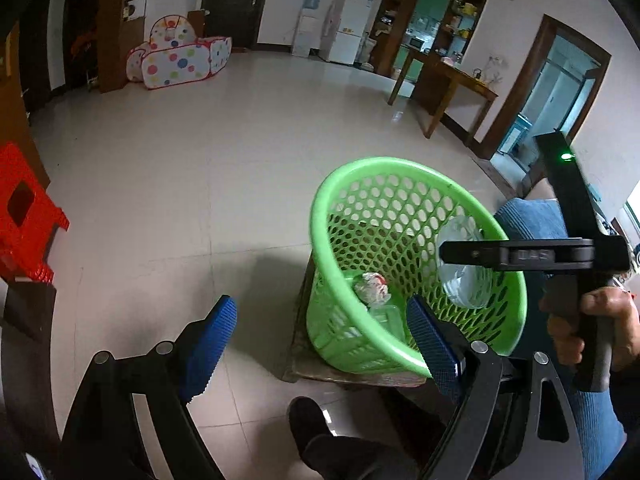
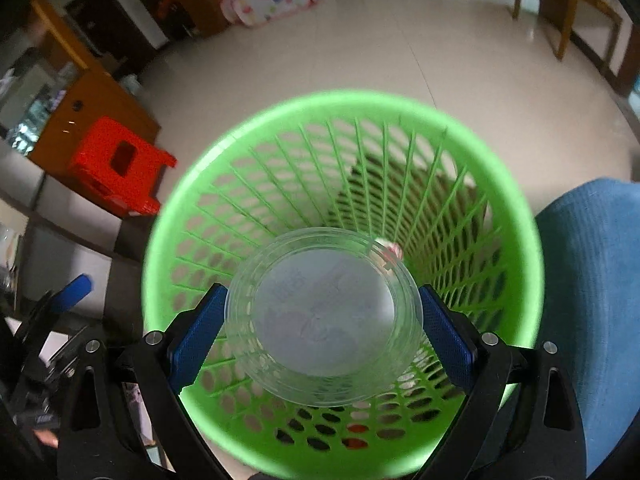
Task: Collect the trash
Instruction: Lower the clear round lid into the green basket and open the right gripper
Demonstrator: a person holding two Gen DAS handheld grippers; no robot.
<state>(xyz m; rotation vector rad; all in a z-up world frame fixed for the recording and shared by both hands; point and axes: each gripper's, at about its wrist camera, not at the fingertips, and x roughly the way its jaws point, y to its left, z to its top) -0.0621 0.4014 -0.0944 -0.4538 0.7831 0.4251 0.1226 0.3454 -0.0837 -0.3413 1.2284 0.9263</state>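
My right tool (image 2: 322, 322) is clamped on a clear round plastic container (image 2: 324, 316), one blue ribbed pad (image 2: 196, 340) pressing each side of it. I hold it above the mouth of a bright green plastic mesh wastebasket (image 2: 192, 184), pointing steeply down into it. Past the container's rim, a crumpled white wrapper with red marks (image 2: 390, 250) shows lower in the basket.

In the left wrist view, my left tool (image 1: 320, 344) stands with its jaws wide apart and nothing between them. Its right pad (image 1: 432, 344) sits just in front of the basket's near rim; its left pad (image 1: 208, 344) hangs over bare pale floor tiles (image 1: 200, 160). From here the basket (image 1: 400, 168) appears tilted, resting on a low brown stand (image 1: 304, 360) whose material I cannot tell. The crumpled wrapper (image 1: 374, 288) lies inside the basket, and the clear container (image 1: 460, 276) hangs over the opening in the right tool (image 1: 460, 254), gripped by a hand (image 1: 588, 328) in a blue sleeve (image 1: 532, 220).

A red plastic stool (image 1: 24, 216) stands at the left, well apart. Farther back are a polka-dot play tent (image 1: 176, 56), a wooden table (image 1: 448, 80) and a white refrigerator (image 1: 352, 26).
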